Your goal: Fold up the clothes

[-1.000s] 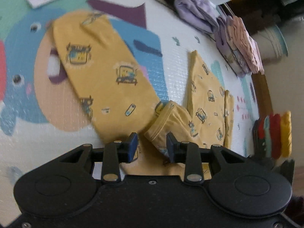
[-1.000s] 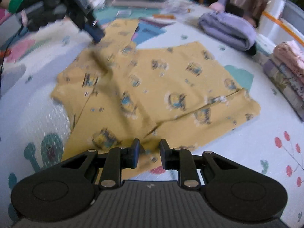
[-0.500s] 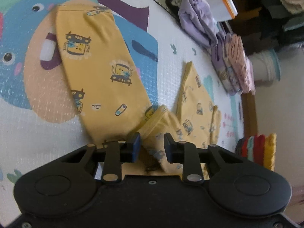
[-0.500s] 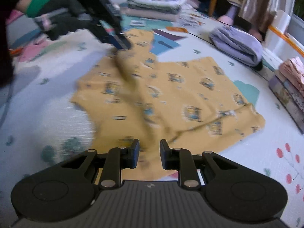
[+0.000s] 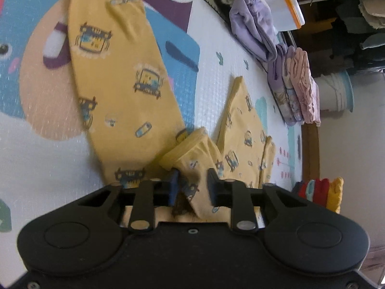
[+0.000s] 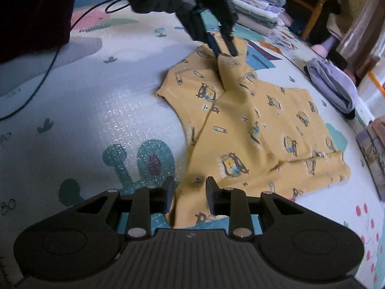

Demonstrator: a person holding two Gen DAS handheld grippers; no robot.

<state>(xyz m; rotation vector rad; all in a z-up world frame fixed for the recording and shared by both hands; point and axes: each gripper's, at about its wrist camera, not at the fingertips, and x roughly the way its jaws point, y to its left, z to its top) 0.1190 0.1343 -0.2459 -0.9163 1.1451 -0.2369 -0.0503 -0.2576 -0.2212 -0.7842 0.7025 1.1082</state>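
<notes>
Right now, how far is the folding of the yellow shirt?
Early stage. Done: folded stacks stand at the mat's far edge. In hand: the left gripper pinches a sleeve of the yellow shirt; the right gripper straddles its near edge. Left: the body still lies unfolded.

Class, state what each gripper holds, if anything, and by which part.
Left gripper: the yellow shirt by its sleeve cuff. Right gripper: the shirt's near bottom corner.
</notes>
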